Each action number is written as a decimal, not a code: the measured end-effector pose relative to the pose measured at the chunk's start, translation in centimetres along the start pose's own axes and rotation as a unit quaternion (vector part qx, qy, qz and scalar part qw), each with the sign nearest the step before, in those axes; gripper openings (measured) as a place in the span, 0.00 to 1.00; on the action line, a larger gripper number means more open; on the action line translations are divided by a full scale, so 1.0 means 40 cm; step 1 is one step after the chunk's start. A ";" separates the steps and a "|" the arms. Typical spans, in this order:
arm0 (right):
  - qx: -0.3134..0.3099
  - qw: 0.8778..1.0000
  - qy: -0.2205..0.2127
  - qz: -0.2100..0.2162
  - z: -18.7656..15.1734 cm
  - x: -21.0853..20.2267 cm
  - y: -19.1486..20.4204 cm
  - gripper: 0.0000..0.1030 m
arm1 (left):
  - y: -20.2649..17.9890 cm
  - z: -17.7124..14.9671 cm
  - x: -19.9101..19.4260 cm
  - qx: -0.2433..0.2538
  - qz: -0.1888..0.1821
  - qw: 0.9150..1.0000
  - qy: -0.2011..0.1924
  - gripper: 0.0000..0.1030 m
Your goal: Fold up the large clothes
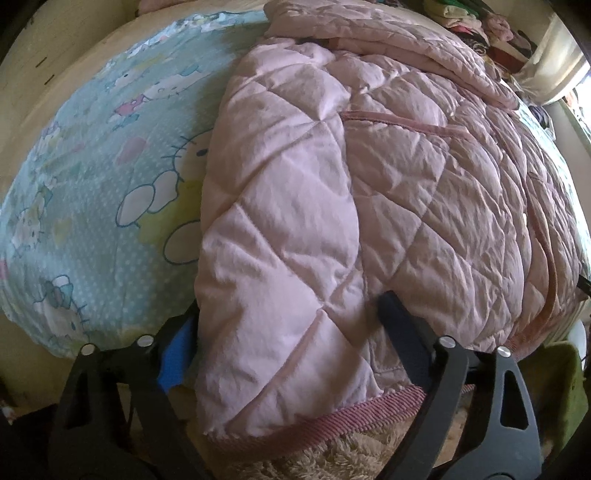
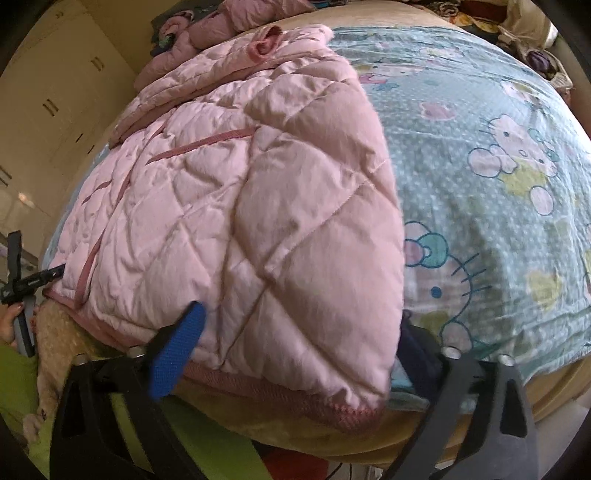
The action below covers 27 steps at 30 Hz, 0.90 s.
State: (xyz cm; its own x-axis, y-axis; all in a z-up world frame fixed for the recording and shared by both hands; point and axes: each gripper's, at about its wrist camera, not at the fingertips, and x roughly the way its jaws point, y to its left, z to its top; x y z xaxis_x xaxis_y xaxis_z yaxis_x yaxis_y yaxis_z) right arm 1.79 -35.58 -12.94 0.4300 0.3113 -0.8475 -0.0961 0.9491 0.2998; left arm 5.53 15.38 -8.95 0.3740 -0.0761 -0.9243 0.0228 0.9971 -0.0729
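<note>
A pale pink quilted jacket [image 1: 369, 184] [image 2: 240, 203] lies spread on a bed over a light blue cartoon-cat sheet [image 1: 92, 166] [image 2: 498, 166]. Its sides are folded in, and its ribbed hem [image 1: 332, 417] [image 2: 295, 395] is nearest me. My left gripper [image 1: 288, 314] straddles the jacket's left hem corner. The blue pad [image 1: 177, 354] sits beside the edge and the dark pad [image 1: 399, 325] rests on the quilting. My right gripper [image 2: 301, 314] straddles the right hem corner. Its blue pad [image 2: 181, 343] is on top and its dark pad [image 2: 417, 347] is beside the edge. Both stand wide, with no pinch visible.
A fluffy beige blanket [image 1: 351, 458] lies under the hem. Piled clothes [image 1: 480, 26] and a mauve garment [image 2: 221, 22] sit at the bed's far end. Cream wardrobe doors [image 2: 55, 103] stand to the left. Green fabric [image 2: 207, 435] hangs near me. A hand [image 2: 7, 325] holds the left gripper.
</note>
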 end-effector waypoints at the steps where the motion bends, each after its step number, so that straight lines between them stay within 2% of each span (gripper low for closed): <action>1: -0.007 1.000 -0.001 0.000 -0.001 -0.004 0.004 0.75 | -0.001 0.000 -0.001 0.002 -0.001 1.000 -0.001 0.77; 2: -0.014 1.000 -0.003 -0.002 -0.002 -0.010 0.008 0.70 | -0.006 0.000 -0.001 0.005 -0.001 1.000 -0.003 0.74; 4: -0.031 0.999 -0.010 -0.012 -0.007 -0.026 0.021 0.53 | -0.010 -0.005 -0.005 0.013 0.001 1.000 -0.007 0.72; 5: -0.038 0.999 -0.013 -0.012 -0.010 -0.034 0.027 0.50 | -0.015 -0.007 -0.007 0.017 0.003 1.000 -0.009 0.70; 7: -0.056 0.998 -0.023 -0.008 -0.012 -0.056 0.045 0.35 | -0.023 -0.008 -0.009 0.023 0.006 1.000 -0.012 0.67; 9: -0.056 0.998 -0.028 0.006 -0.008 -0.072 0.049 0.30 | -0.027 -0.009 -0.010 0.029 0.008 0.999 -0.015 0.65; 12: -0.040 0.998 -0.027 0.027 0.001 -0.071 0.034 0.29 | -0.026 -0.010 -0.010 0.029 0.004 0.999 -0.016 0.63; 14: -0.032 0.999 -0.020 0.037 -0.004 -0.056 0.023 0.32 | -0.024 -0.010 -0.011 0.028 0.002 0.999 -0.017 0.63; 15: -0.024 0.999 -0.016 0.043 -0.007 -0.048 0.014 0.39 | -0.022 -0.010 -0.011 0.027 0.001 0.999 -0.017 0.63; 16: -0.011 0.998 -0.005 0.055 -0.011 -0.034 0.001 0.50 | -0.020 -0.010 -0.011 0.025 -0.001 1.000 -0.016 0.63; 20: 0.027 0.997 0.009 0.075 -0.027 0.004 -0.027 0.54 | -0.019 -0.009 -0.008 0.023 -0.005 1.000 -0.011 0.64; 21: 0.032 0.996 0.006 0.081 -0.030 0.004 -0.030 0.51 | -0.018 -0.009 -0.008 0.021 -0.006 1.000 -0.010 0.65; 24: 0.018 0.994 -0.024 0.109 -0.022 -0.034 -0.019 0.22 | -0.007 -0.012 -0.006 0.009 -0.013 1.000 -0.006 0.68; 27: -0.005 0.985 -0.093 0.144 -0.001 -0.118 0.000 0.16 | 0.007 -0.015 -0.004 -0.014 -0.021 1.000 0.000 0.73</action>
State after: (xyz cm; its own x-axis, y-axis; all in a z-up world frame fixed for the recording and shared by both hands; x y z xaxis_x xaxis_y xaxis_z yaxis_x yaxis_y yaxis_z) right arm -0.26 -37.05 -8.95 0.5408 0.5547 -0.6323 -0.2461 0.8232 0.5117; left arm 4.91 15.68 -9.05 0.3733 -0.1175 -0.9202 0.0129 0.9925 -0.1215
